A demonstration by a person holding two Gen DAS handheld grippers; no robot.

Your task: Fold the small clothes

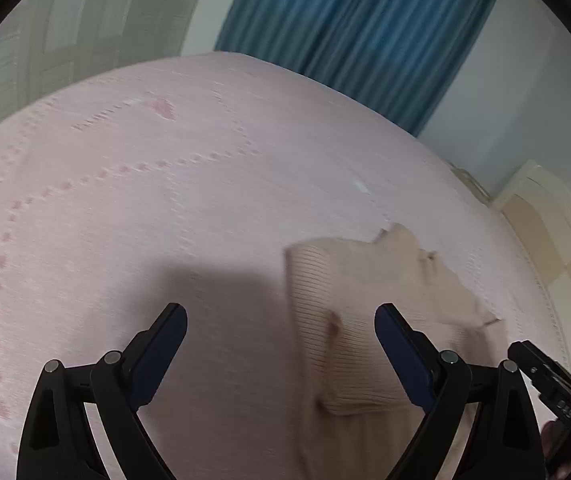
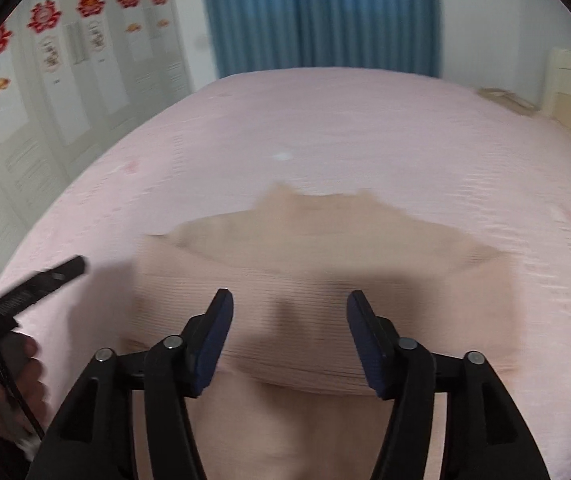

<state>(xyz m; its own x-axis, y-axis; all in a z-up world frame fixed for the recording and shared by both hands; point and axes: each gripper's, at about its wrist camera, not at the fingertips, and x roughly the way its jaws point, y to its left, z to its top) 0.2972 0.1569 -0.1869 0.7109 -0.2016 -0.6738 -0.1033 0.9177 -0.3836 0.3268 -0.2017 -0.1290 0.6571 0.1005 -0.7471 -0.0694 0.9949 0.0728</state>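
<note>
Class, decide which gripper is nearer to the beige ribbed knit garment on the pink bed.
Right. The right gripper hangs open directly over the beige ribbed knit garment; the left gripper is open beside its left edge.

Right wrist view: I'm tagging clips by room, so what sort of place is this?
Likely a bedroom: a pink bed with a headboard, wardrobe doors and a blue curtain.
</note>
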